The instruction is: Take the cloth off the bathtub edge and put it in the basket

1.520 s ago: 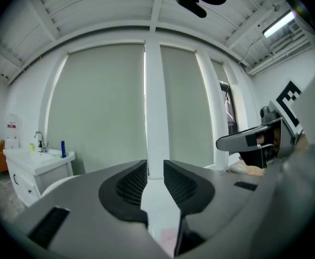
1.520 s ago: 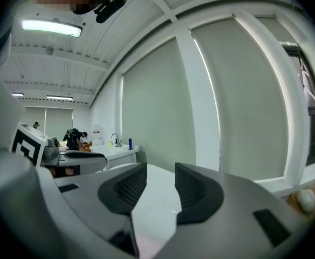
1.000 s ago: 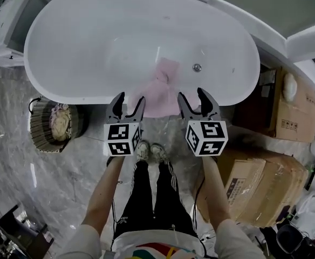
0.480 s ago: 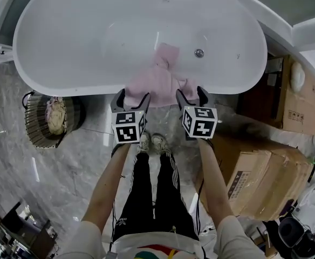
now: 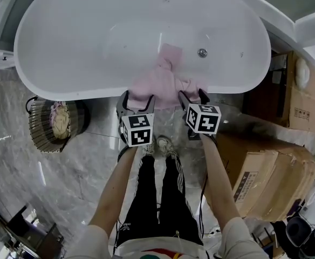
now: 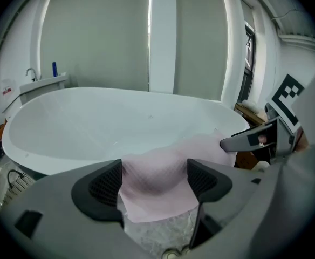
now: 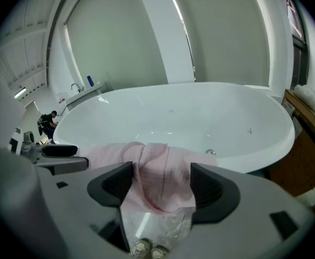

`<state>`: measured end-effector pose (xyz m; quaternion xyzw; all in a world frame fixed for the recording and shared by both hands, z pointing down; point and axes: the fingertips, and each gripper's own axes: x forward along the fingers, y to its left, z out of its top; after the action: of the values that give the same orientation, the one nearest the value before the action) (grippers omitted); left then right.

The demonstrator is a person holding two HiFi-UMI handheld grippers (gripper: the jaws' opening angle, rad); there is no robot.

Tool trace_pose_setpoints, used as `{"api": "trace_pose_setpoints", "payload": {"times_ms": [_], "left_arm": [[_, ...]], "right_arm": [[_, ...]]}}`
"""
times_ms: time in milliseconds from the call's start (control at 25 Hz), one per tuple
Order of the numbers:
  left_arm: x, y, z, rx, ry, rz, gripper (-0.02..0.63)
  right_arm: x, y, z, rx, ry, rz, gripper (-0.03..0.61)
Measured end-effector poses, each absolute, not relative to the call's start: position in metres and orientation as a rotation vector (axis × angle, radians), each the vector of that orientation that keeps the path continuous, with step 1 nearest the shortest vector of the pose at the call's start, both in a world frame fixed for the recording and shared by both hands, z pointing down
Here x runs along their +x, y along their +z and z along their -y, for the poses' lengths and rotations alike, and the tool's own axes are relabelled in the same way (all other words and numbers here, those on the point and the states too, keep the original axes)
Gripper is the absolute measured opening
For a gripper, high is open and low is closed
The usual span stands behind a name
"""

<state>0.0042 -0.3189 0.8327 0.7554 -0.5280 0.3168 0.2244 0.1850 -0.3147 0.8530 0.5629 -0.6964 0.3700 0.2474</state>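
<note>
- Over the near rim of a white oval bathtub [image 5: 66, 85], seen from the head view, a pale pink cloth [image 5: 160, 82] is draped. One part lies inside the tub reaching toward the drain [image 5: 202, 52] at about 1 o'clock; the other part hangs down the outside wall.
- Left hand-held gripper [image 5: 137, 100] sits at the cloth's 7 o'clock, pointing down at the hanging flap. Its jaws have just been opening and stand wide. In the left gripper view the cloth [image 6: 163, 163] shows in the gap between the two dark pads [image 6: 106, 185], which are not closed on it.
- Right hand-held gripper [image 5: 193, 97] sits at the cloth's 5 o'clock, just beside the rim. Its jaws have also just been opening and stand wide. In the right gripper view a bunched fold of the cloth [image 7: 157, 171] lies between the pads [image 7: 206, 185], ungripped.
- Round wicker basket [image 5: 44, 125] stands on the grey marble floor [image 5: 49, 193] at 9 o'clock from the grippers, close under the tub's rim, with a pale bundle [image 5: 59, 120] inside it.
- Cardboard boxes [image 5: 271, 171] are stacked at 4 o'clock.
- Person's shoes [image 5: 160, 144] show below the grippers at 6 o'clock, with both forearms reaching forward.
</note>
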Motion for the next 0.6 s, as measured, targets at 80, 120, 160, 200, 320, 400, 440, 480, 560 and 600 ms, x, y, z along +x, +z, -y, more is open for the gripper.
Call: {"api": "trace_pose_setpoints", "payload": {"times_ms": [80, 120, 160, 200, 320, 400, 440, 480, 560, 600], "left_arm": [[0.006, 0.834, 0.32, 2.081, 0.891, 1.482, 0.36], [0.007, 0.835, 0.321, 2.081, 0.909, 1.492, 0.36], [0.008, 0.836, 0.321, 2.079, 0.929, 1.498, 0.36], [0.008, 0.836, 0.32, 2.074, 0.944, 1.502, 0.359], [0.008, 0.836, 0.319, 2.064, 0.948, 1.517, 0.359], [0.011, 0.835, 0.318, 2.07, 0.942, 1.514, 0.345], [0.013, 0.835, 0.317, 2.071, 0.937, 1.507, 0.322], [0.015, 0.835, 0.316, 2.069, 0.929, 1.499, 0.29], [0.019, 0.835, 0.314, 2.057, 0.902, 1.484, 0.23], [0.021, 0.835, 0.314, 2.049, 0.884, 1.479, 0.205]], "right_arm": [[0.186, 0.853, 0.315, 1.539, 1.003, 1.891, 0.327], [0.186, 0.853, 0.315, 1.544, 0.996, 1.889, 0.327], [0.186, 0.853, 0.314, 1.55, 0.988, 1.89, 0.325], [0.185, 0.853, 0.313, 1.556, 0.979, 1.896, 0.325], [0.182, 0.852, 0.312, 1.55, 0.964, 1.919, 0.322], [0.179, 0.851, 0.311, 1.519, 0.969, 1.931, 0.265], [0.177, 0.851, 0.311, 1.506, 0.975, 1.934, 0.231], [0.176, 0.851, 0.31, 1.498, 0.984, 1.937, 0.21], [0.175, 0.852, 0.309, 1.489, 1.014, 1.945, 0.15], [0.174, 0.852, 0.309, 1.484, 1.029, 1.952, 0.13]]}}
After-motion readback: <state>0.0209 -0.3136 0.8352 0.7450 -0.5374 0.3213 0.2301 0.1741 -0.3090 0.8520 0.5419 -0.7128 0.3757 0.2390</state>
